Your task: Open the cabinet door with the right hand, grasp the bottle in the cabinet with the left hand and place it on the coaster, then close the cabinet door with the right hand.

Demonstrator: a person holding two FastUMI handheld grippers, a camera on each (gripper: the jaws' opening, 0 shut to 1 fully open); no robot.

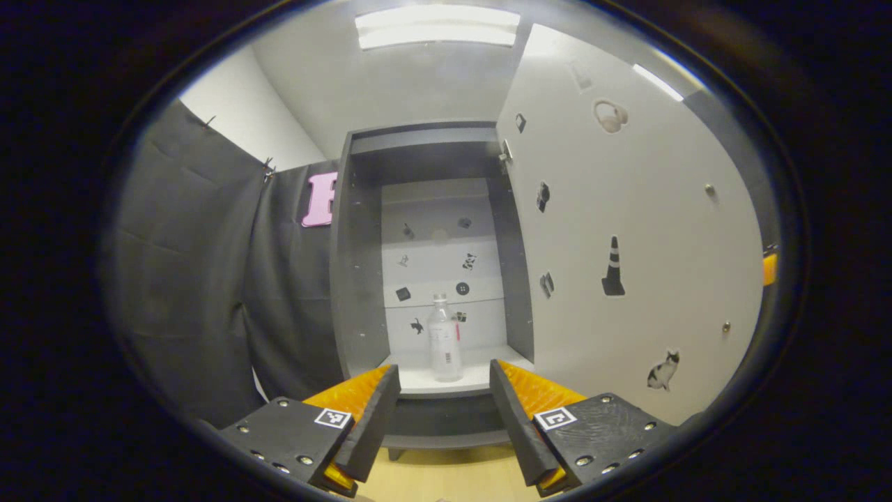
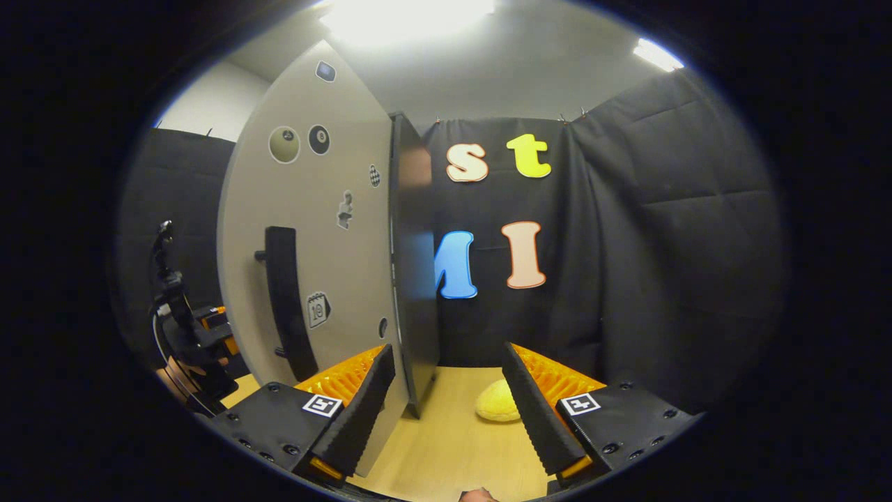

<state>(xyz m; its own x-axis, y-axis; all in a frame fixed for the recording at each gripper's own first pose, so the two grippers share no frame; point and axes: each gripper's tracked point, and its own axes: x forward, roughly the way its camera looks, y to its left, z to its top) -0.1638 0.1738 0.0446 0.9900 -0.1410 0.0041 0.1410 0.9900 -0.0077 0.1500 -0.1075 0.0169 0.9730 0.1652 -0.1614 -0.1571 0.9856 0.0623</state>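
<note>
the left gripper and the right gripper were both held wide open and empty, the bottle standing upright in the opened cabinet.

Both views are lit from above: a ceiling panel glows sharp-edged in the left gripper view and blows out to white glare in the right gripper view. Fisheye bending curves the door; cabinet interior dim.
</note>
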